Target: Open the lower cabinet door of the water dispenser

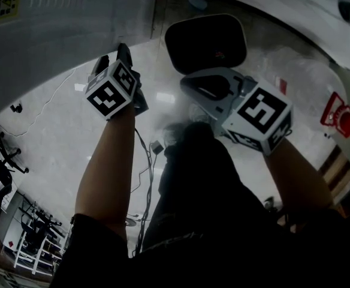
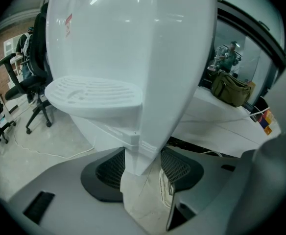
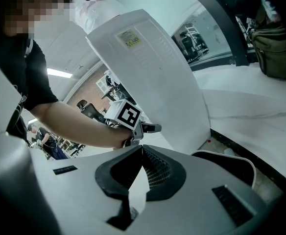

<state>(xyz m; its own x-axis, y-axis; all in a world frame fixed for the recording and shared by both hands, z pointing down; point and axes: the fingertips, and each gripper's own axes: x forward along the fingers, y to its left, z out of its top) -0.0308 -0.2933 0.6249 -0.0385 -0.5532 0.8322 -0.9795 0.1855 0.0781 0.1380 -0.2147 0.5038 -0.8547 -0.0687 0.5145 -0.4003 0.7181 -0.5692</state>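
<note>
White plastic lower cabinet door: upright side edge set between spread fingers of left gripper, not yet pinched. Right gripper farther off, fingers pressed together, empty.

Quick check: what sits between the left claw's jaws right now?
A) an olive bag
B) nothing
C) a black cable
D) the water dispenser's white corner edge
D: the left gripper view shows the left claw straddling the white corner edge of the water dispenser, jaws apart on either side.
</note>
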